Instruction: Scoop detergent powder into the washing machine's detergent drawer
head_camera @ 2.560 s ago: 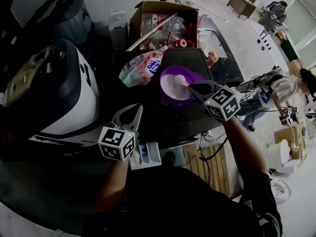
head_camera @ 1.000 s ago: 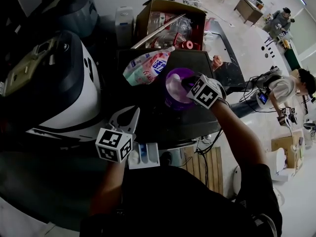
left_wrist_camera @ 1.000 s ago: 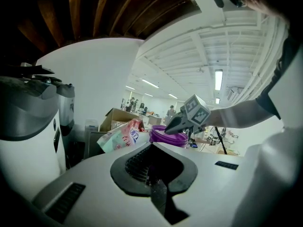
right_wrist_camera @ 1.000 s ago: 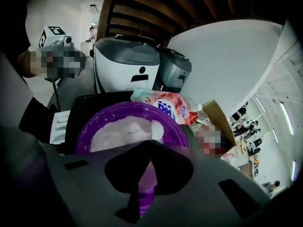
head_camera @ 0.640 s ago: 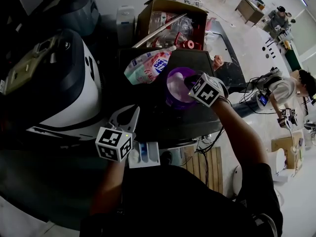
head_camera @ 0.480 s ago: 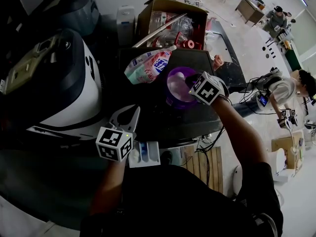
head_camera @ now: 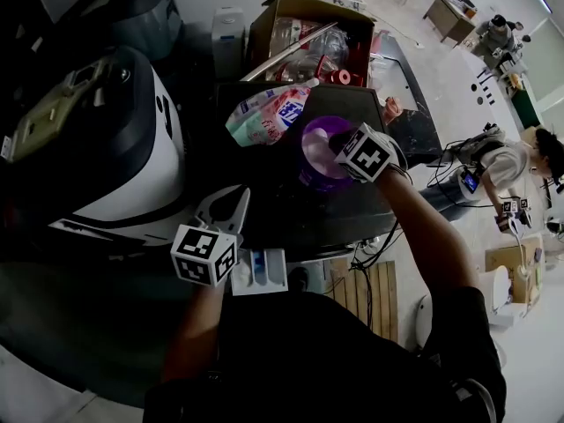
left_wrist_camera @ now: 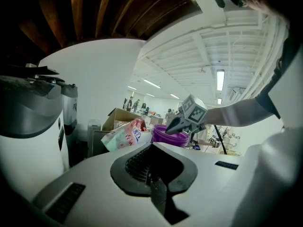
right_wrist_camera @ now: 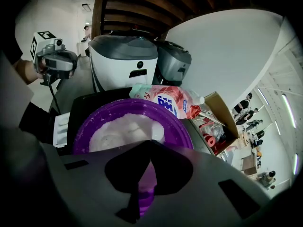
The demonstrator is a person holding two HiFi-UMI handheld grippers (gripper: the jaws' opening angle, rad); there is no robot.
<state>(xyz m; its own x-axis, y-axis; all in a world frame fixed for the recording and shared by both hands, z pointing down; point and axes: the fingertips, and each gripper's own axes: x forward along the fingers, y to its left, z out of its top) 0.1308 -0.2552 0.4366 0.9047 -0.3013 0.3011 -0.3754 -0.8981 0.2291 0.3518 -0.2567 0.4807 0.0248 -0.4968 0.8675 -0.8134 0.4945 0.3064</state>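
Right gripper (right_wrist_camera: 148,144), jaws clamped on what looks like the handle of a purple plastic scoop (right_wrist_camera: 145,193), dips into white detergent powder (right_wrist_camera: 116,136) heaped in a round purple plastic bowl (right_wrist_camera: 81,129) on a dark table top (head_camera: 291,210). The white plastic detergent drawer (head_camera: 261,271) lies well apart, nearer and to the left, just beside the left gripper (left_wrist_camera: 152,148), whose jaws are together on nothing. An overfilled or tilted scoop could shed powder across the table on the crossing. A hard dig could shove the bowl toward the pink-and-white detergent bag (head_camera: 269,113).
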